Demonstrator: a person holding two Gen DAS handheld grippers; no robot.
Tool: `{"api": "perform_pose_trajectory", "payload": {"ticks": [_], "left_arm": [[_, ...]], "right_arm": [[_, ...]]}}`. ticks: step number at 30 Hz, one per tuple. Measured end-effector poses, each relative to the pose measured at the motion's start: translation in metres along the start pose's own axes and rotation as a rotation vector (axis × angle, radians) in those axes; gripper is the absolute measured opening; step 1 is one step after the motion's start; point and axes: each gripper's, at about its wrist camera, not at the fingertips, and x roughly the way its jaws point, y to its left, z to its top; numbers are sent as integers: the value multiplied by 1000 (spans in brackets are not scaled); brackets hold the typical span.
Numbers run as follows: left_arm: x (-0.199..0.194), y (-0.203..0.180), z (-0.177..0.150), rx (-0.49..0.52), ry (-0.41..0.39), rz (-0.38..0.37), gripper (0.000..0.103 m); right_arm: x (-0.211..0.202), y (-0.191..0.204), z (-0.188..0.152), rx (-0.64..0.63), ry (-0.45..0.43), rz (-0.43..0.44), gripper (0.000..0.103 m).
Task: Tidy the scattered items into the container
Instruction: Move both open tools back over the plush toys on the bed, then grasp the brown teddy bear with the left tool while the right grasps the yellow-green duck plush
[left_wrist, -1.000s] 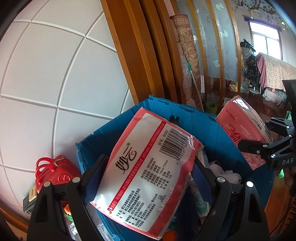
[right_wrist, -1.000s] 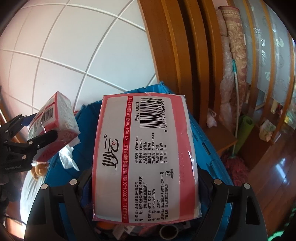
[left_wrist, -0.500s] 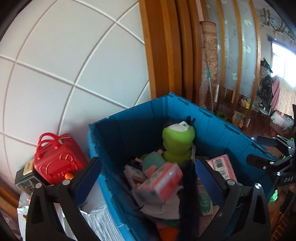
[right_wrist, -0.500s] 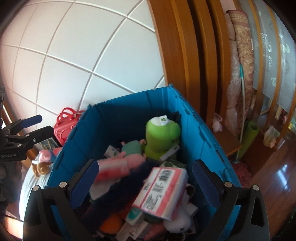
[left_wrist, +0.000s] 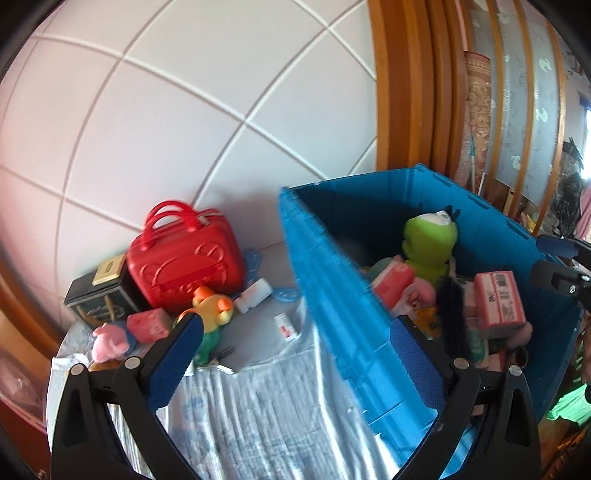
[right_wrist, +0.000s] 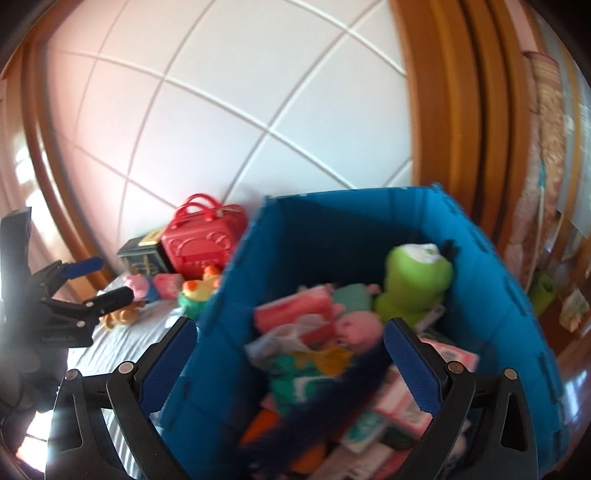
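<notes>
Both tissue packs have gone from the left gripper (left_wrist: 291, 347) and right gripper (right_wrist: 290, 349), now wide and empty; the blue bin's (left_wrist: 325, 280) blurred contents hide them.

From the left wrist camera I see a white tiled wall (left_wrist: 184, 110) filling the frame from nine to twelve o'clock. A wooden frame (left_wrist: 406, 92) stands at one o'clock, with a rolled patterned carpet (left_wrist: 476, 110) leaning just beside it and frosted glass panels (left_wrist: 532, 92) behind that. A pale striped cloth (left_wrist: 258, 406) covers the surface at six o'clock. On the right wrist camera I see a green roll (right_wrist: 541, 291) at three o'clock, over glossy wooden floor (right_wrist: 576, 373).
</notes>
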Motion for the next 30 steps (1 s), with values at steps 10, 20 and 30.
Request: {"api": "perform_pose_trajectory", "payload": {"ticks": [10, 20, 30], "left_arm": [[-12, 141, -66, -40, 53, 80, 103], [30, 287, -142, 45, 127, 253, 103], [136, 385, -206, 169, 188, 312, 103]], "right_arm": [[35, 137, 1, -70, 33, 28, 103], [135, 250, -19, -100, 121, 35, 103], [286, 298, -58, -79, 252, 21, 103]]}}
